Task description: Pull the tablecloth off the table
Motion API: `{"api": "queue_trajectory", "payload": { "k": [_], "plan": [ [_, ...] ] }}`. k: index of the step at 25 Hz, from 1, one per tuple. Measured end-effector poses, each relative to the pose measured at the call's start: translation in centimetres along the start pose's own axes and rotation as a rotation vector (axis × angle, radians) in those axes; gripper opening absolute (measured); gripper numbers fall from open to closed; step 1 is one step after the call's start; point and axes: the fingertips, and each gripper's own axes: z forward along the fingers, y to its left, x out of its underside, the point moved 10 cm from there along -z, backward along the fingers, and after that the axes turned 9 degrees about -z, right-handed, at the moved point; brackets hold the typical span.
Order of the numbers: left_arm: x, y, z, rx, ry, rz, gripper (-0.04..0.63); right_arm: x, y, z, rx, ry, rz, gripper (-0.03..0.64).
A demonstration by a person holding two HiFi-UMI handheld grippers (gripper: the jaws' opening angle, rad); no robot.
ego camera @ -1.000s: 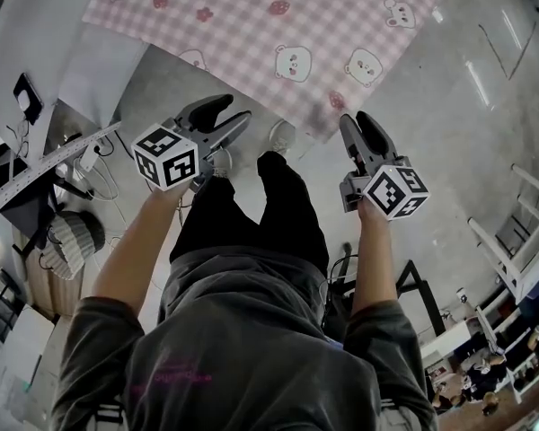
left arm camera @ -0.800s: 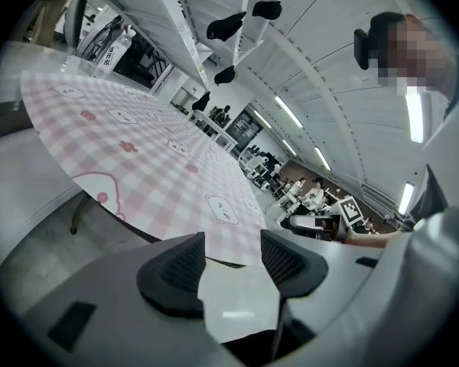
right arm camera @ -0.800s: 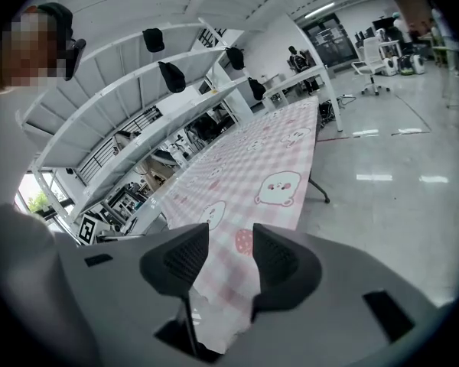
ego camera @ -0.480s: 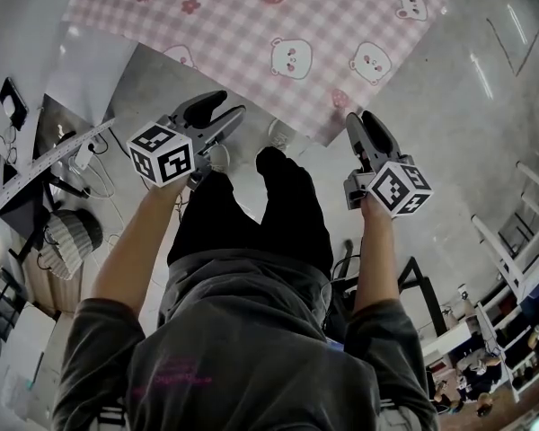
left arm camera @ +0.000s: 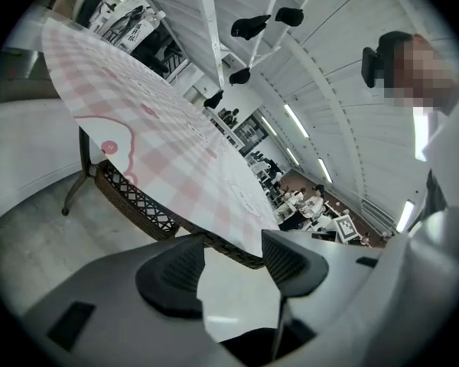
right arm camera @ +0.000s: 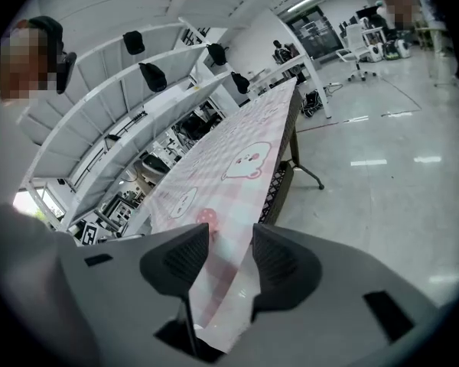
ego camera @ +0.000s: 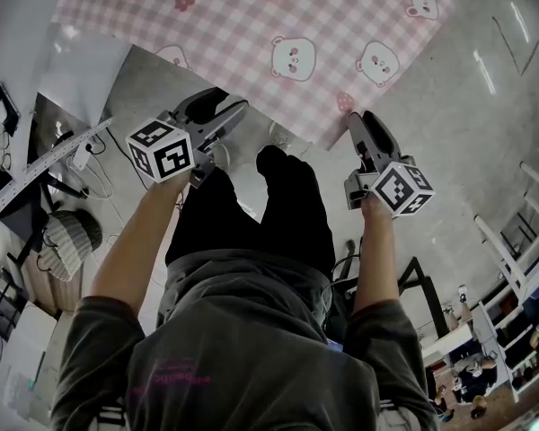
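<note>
The pink checked tablecloth [ego camera: 278, 16] with bear prints covers a table at the top of the head view. Its near corner hangs toward me. My right gripper [ego camera: 364, 122] is at that corner. In the right gripper view the cloth [right arm camera: 245, 159] runs taut from the table down between the jaws of my right gripper [right arm camera: 231, 239], which is shut on it. My left gripper [ego camera: 223, 103] hovers just short of the cloth's near edge [left arm camera: 176, 159]. Its jaws stand apart, and my left gripper [left arm camera: 231, 254] has only floor showing between them.
A dark wicker table rim [left arm camera: 138, 201] shows under the cloth, also seen as the wicker rim [right arm camera: 279, 186], with a metal leg [left arm camera: 73, 193] below. The person's black trousers [ego camera: 251, 214] stand between the grippers. A white desk with cables [ego camera: 36, 178] is at left, a white rack [ego camera: 521, 250] at right.
The cloth's overhang has lifted and gone taut, uncovering the wicker rim in both gripper views. Both grippers have barely shifted; the right one stays shut on the corner.
</note>
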Motion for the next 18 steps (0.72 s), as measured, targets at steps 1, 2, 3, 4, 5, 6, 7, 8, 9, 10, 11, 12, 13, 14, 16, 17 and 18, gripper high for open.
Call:
{"api": "queue_trajectory", "payload": {
  "k": [1, 2, 3, 4, 5, 6, 7, 8, 9, 10, 11, 12, 13, 14, 16, 17, 18],
  "plan": [
    [-0.1, 0.1, 0.2, 0.006, -0.004, -0.006, 0.23, 0.1, -0.2, 0.1, -0.01, -0.009, 0.022, 0.161],
    [-0.2, 0.2, 0.3, 0.012, -0.008, -0.012, 0.232, 0.2, -0.4, 0.2, -0.021, -0.019, 0.046, 0.161],
    [-0.3, 0.2, 0.5, 0.017, -0.01, -0.017, 0.232, 0.3, -0.7, 0.3, -0.03, -0.026, 0.067, 0.163],
    [-0.4, 0.3, 0.7, 0.021, -0.011, -0.021, 0.232, 0.4, -0.9, 0.4, -0.036, -0.03, 0.082, 0.163],
    [-0.4, 0.4, 0.8, 0.023, -0.012, -0.024, 0.232, 0.4, -1.1, 0.5, -0.039, -0.03, 0.091, 0.163],
    [-0.5, 0.5, 0.9, 0.024, -0.012, -0.025, 0.232, 0.5, -1.3, 0.6, -0.04, -0.028, 0.094, 0.163],
    [-0.5, 0.5, 1.0, 0.024, -0.011, -0.027, 0.232, 0.5, -1.5, 0.7, -0.041, -0.025, 0.096, 0.163],
    [-0.5, 0.6, 1.1, 0.024, -0.011, -0.029, 0.232, 0.5, -1.6, 0.7, -0.043, -0.023, 0.098, 0.163],
    [-0.5, 0.6, 1.2, 0.024, -0.012, -0.032, 0.23, 0.5, -1.6, 0.8, -0.048, -0.022, 0.099, 0.161],
    [-0.5, 0.7, 1.3, 0.025, -0.013, -0.034, 0.23, 0.5, -1.7, 1.0, -0.054, -0.022, 0.099, 0.163],
    [-0.5, 0.7, 1.4, 0.026, -0.014, -0.037, 0.229, 0.5, -1.8, 1.1, -0.06, -0.021, 0.098, 0.161],
    [-0.5, 0.7, 1.5, 0.028, -0.015, -0.039, 0.228, 0.5, -1.9, 1.2, -0.067, -0.02, 0.1, 0.161],
    [-0.5, 0.7, 1.5, 0.031, -0.016, -0.043, 0.222, 0.5, -2.0, 1.2, -0.074, -0.019, 0.103, 0.161],
    [-0.5, 0.6, 1.6, 0.035, -0.015, -0.047, 0.215, 0.5, -2.0, 1.3, -0.082, -0.018, 0.11, 0.161],
    [-0.5, 0.5, 1.8, 0.048, -0.012, -0.052, 0.195, 0.5, -2.3, 1.3, -0.097, -0.024, 0.137, 0.161],
    [-0.5, 0.4, 1.9, 0.055, -0.01, -0.053, 0.18, 0.5, -2.4, 1.3, -0.105, -0.032, 0.156, 0.161],
    [-0.5, 0.3, 1.9, 0.06, -0.009, -0.053, 0.165, 0.4, -2.4, 1.3, -0.114, -0.042, 0.175, 0.161]
  ]
}}
